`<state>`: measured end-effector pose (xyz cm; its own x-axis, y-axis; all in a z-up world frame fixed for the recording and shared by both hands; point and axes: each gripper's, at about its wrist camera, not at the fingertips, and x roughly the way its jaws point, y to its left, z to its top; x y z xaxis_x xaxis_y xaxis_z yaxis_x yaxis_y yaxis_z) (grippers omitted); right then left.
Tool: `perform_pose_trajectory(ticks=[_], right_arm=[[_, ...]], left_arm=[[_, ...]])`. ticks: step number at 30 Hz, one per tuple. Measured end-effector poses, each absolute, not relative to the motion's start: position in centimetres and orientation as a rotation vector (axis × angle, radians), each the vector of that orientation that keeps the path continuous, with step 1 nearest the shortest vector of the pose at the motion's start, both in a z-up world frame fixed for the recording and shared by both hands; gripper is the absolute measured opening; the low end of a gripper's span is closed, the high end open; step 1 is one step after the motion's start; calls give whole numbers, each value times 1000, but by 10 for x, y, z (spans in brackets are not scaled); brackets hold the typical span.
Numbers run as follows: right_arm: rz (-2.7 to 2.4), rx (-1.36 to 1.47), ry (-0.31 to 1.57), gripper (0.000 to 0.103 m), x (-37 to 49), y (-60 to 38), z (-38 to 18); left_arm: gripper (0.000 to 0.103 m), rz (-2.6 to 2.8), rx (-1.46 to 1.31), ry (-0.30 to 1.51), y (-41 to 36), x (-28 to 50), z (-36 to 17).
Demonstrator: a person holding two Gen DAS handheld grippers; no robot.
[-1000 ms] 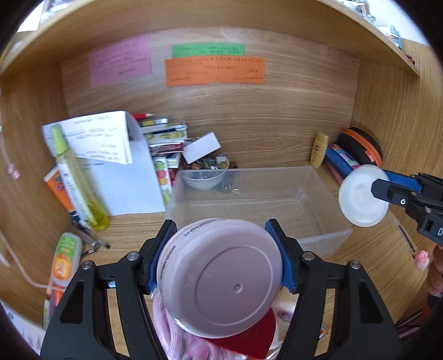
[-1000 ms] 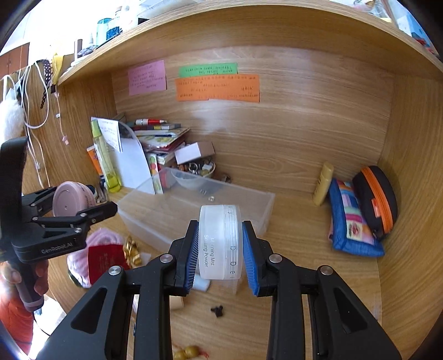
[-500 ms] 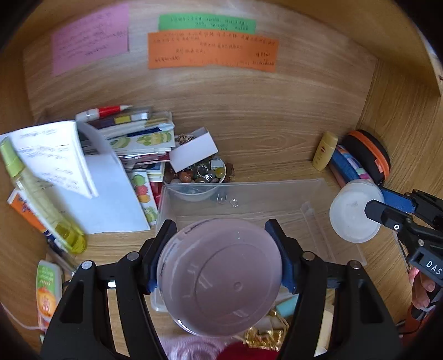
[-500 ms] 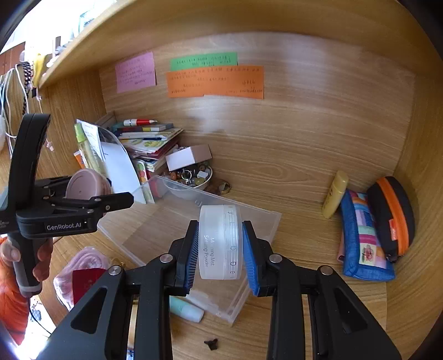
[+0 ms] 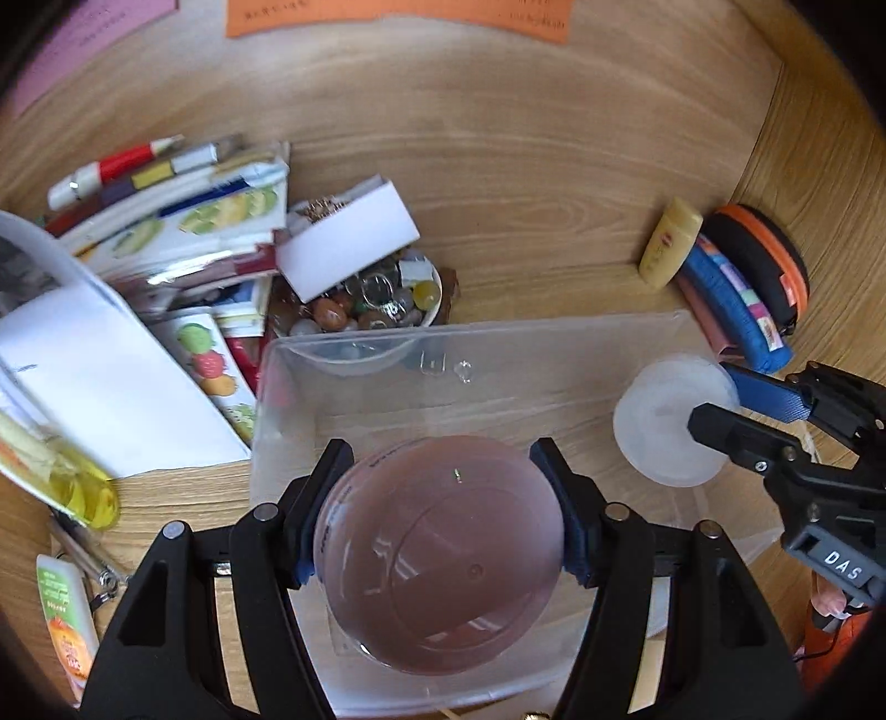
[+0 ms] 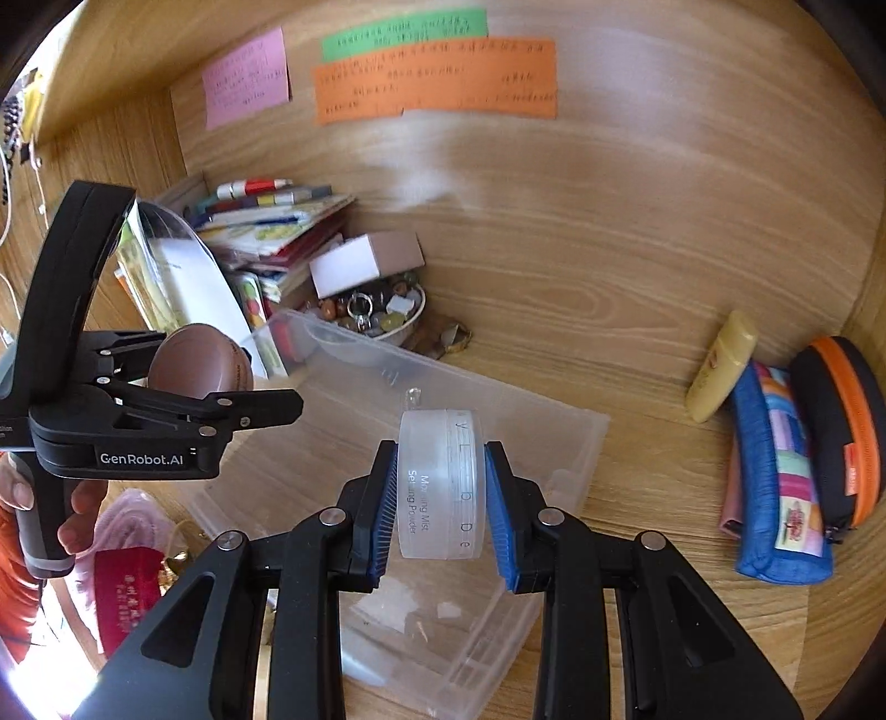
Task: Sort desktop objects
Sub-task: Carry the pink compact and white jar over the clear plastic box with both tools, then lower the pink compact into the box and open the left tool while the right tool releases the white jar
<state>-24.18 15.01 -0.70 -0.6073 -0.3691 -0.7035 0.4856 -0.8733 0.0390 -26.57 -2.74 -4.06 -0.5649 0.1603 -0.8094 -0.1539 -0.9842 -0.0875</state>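
The round pink plastic jar [image 5: 440, 554] sits clamped between the blue pads of the left gripper [image 5: 440, 518], held over the near end of the clear rectangular plastic bin [image 5: 554, 354]. Fine print runs along the jar's rim, too small to read. From the right-hand camera the same tongs show "GenRobot.AI" in white on their black body.

The right gripper [image 6: 442, 493] is closed flat on a frosted white round tub [image 6: 443, 484], squeezing it face to face and holding it on edge above the bin's middle. Its side reads "Morning Mist Setting Powder", with spaced letters "V L D D e" on the lid band. In the left view that gripper's housing carries the letters "DAS".

The bin rests on the wooden desk [image 6: 637, 354], and its floor looks bare apart from a few pale flecks. Just behind its far wall stands a small white bowl of beads, rings and trinkets [image 5: 382, 304], with a white card box [image 5: 346, 243] tilted on top. To the left lies a stack of booklets and fruit-printed packets [image 5: 183, 221], topped by a red-and-white pen [image 5: 113, 169], and a yellow liquid bottle [image 5: 77, 482] lies tilted nearby.

Against the right wall lean a small yellow tube [image 6: 720, 374], a blue patchwork pouch [image 6: 781, 471] and a black case with orange zip [image 6: 841, 432]. Pink [image 6: 246, 77], green [image 6: 404, 33] and orange notes [image 6: 437, 80] on the back panel bear handwriting that is illegible.
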Motion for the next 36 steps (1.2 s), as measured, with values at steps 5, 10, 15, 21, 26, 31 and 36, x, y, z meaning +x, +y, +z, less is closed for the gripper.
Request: perform_pose_trajectory(ticks=[5, 10, 15, 21, 26, 31, 36], right_arm=[[-2430, 1062, 254, 27, -253, 141, -19], [-2416, 1101, 289, 27, -264, 138, -29], [-2406, 1129, 339, 27, -270, 135, -39], [-2399, 1120, 373, 27, -272, 133, -39], [-2400, 1115, 411, 27, -271, 128, -41], [-2388, 1129, 431, 27, -270, 127, -45], [-2391, 1122, 475, 28, -266, 125, -48]], left_arm=[[65, 2542, -1457, -26, -26, -279, -56], [65, 2511, -1505, 49, -19, -285, -65], [65, 2491, -1535, 131, -12, -287, -72], [65, 2445, -1586, 219, -6, -287, -82], [65, 2412, -1644, 265, -5, -287, -93], [66, 2401, -1653, 257, -11, -285, -93], [75, 2405, -1641, 261, -14, -282, -89]])
